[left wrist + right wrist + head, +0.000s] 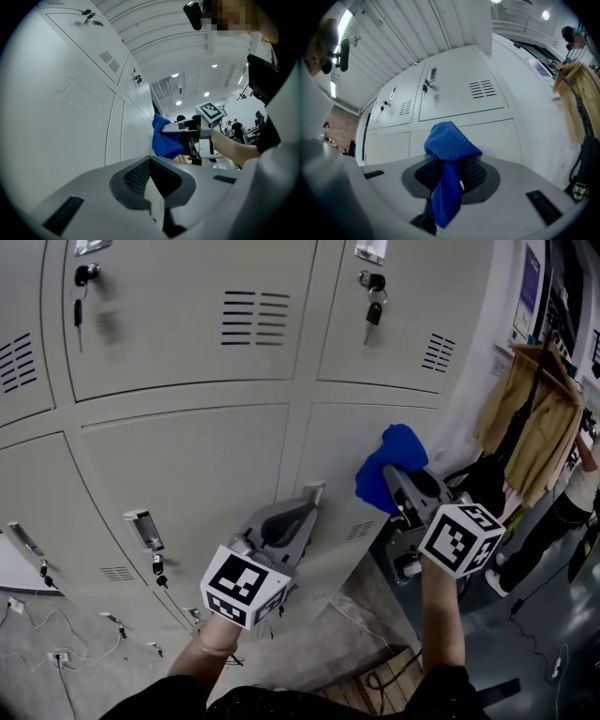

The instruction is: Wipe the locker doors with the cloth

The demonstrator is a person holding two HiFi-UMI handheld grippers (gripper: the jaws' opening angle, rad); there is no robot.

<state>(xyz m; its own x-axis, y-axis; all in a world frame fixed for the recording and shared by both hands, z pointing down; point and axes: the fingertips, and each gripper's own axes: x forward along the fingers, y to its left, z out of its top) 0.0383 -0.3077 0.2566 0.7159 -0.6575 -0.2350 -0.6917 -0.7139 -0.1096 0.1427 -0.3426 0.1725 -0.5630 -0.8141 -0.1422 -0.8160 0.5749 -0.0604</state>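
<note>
The left gripper (307, 497) is held nearest, its marker cube (244, 585) towards the camera; in its own view the jaws are seen closed together with nothing between them. It is pointed at the lower row of lockers and is not seen to touch them. Just to its right, the right gripper (391, 476) is clamped on the blue cloth (388, 463): the cloth is pinched between the jaws, a strip is hung down over the pads, and a bunched wad is raised above the tips. The wad is held at the face of the lower right locker door (375, 423); contact cannot be confirmed. Beyond, the pale grey upper doors (178, 343) are marked by vent slots (255, 317) and keys in locks (373, 294). Cables (47, 638) are laid on the floor at lower left. Tan coats (532, 423) are hung at far right, where a person (570, 512) is partly seen.
</note>
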